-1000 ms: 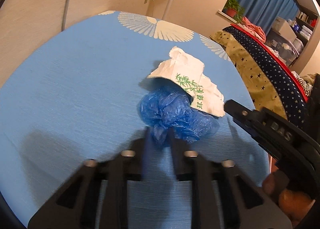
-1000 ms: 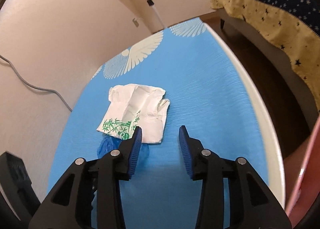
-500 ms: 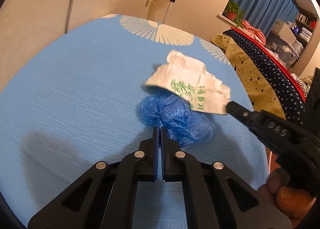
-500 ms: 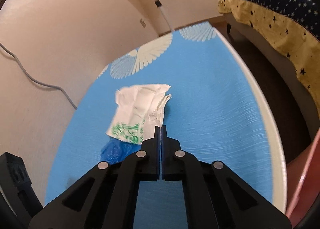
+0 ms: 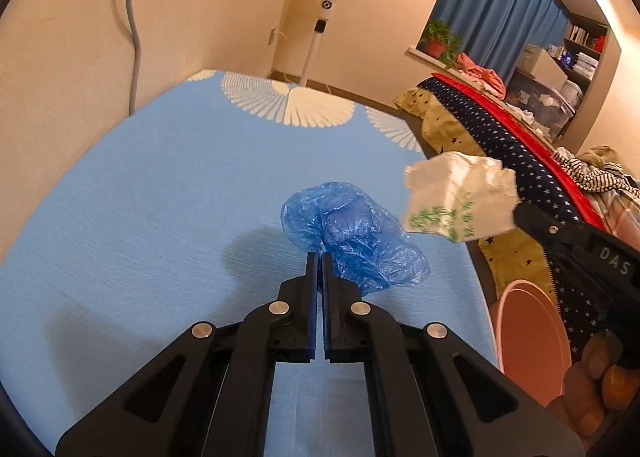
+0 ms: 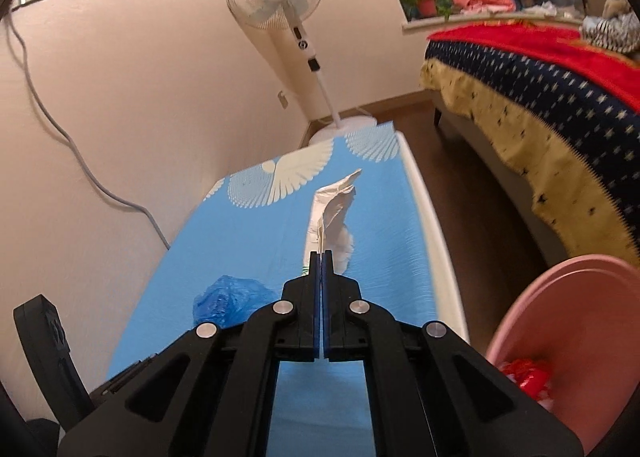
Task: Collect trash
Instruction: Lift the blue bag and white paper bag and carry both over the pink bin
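A: Starting with the left wrist view: the left claw [image 5: 319,257] is pinched tight on an edge of the blue bag [image 5: 352,241], which bulges just ahead and to the right of the tips. It looks clear of the table [image 5: 140,217], with its shadow off to the left of the tips.

B: So what worries you?

A: Only a thin fold seems to sit between the pads. That film is slick, so I judge it could slide out if the hand swings. Further right, the right claw [image 5: 520,213] holds the wrapper [image 5: 460,197] by one edge, out past the table's side. The bin [image 5: 532,333] sits low to the right, beside a hand [image 5: 600,377].

B: And the right wrist view?

A: There the right claw [image 6: 321,257] is shut on the wrapper [image 6: 332,225], which stands edge-on straight ahead of the tips, a thin white strip. The bag [image 6: 228,299] shows low to the left of the fingers. The bin [image 6: 568,337] is low to the right, with red trash [image 6: 524,373] already inside.

B: Risk here?

A: The wrapper is light, stiff paper gripped near its rim. It could tear or flutter free on the way across, and land on the floor [image 6: 480,185] between table and bin. Also, both claws head for one bin, I judge, so they may bump, or one piece may catch the pink rim and fall outside.
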A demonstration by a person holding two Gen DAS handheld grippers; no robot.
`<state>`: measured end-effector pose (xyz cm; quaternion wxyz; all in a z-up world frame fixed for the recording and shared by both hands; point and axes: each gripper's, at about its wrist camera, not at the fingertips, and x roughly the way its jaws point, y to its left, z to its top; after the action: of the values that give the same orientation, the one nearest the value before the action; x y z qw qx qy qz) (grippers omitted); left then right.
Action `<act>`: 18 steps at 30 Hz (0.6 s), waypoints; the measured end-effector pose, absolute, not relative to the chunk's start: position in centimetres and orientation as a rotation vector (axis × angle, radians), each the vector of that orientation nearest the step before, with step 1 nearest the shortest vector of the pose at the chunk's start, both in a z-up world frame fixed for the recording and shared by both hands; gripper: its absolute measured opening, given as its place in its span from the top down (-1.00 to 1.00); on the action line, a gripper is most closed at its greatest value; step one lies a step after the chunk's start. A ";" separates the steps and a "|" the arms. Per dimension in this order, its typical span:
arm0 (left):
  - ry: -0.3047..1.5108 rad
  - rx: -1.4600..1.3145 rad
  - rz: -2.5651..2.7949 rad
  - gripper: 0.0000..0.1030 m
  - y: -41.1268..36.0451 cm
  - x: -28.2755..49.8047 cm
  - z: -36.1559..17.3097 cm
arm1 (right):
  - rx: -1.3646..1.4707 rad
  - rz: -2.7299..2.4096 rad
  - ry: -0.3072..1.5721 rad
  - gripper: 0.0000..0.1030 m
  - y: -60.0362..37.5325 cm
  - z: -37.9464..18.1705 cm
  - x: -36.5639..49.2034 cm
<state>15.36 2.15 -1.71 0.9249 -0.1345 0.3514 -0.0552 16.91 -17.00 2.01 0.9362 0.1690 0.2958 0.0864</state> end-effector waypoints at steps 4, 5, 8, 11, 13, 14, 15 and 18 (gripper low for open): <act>0.703 -0.269 -0.121 0.96 2.3 14.0 -0.6 | 0.325 0.161 0.580 0.99 -17.6 3.5 14.6; 0.699 -0.265 -0.124 0.96 2.3 13.5 -0.3 | 0.318 0.158 0.577 0.99 -17.7 3.7 14.2; 0.688 -0.256 -0.133 0.96 2.2 12.6 0.4 | 0.292 0.149 0.568 0.99 -17.9 4.5 12.3; 0.672 -0.249 -0.146 0.96 1.9 11.8 1.1 | 0.258 0.133 0.552 0.99 -18.2 5.3 10.5; 0.663 -0.237 -0.161 0.97 1.5 11.2 1.4 | 0.248 0.120 0.539 0.99 -18.7 5.9 9.4; 0.662 -0.230 -0.167 0.96 1.3 11.0 1.5 | 0.246 0.114 0.533 0.99 -18.9 6.2 8.8; 0.660 -0.226 -0.172 0.96 1.2 10.8 1.5 | 0.241 0.107 0.525 0.99 -19.2 6.5 8.2; 0.649 -0.213 -0.186 0.96 0.6 10.1 2.0 | 0.226 0.089 0.507 0.99 -19.8 7.2 6.6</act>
<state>10.06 0.62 1.96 0.9380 -0.1045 0.3178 -0.0909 6.59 -19.84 7.25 0.9607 0.1117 0.2503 0.0439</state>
